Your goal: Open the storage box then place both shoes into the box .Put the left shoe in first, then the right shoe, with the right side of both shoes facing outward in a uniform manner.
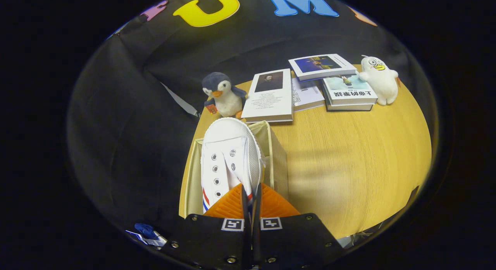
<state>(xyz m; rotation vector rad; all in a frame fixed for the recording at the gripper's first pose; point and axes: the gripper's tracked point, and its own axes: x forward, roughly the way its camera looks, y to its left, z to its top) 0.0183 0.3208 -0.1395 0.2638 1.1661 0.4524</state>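
So the gripper has its jaws pinched narrow on the right side wall of a white canvas sneaker, which sits in or over the open beige storage box at the table's near left corner. Beyond the box there's a penguin plush, some books, and a white duck plush far right.

The shoe is white with red and blue stripes. The box is cream, the counter is yellow wood grain, the penguin toy is grey and white.
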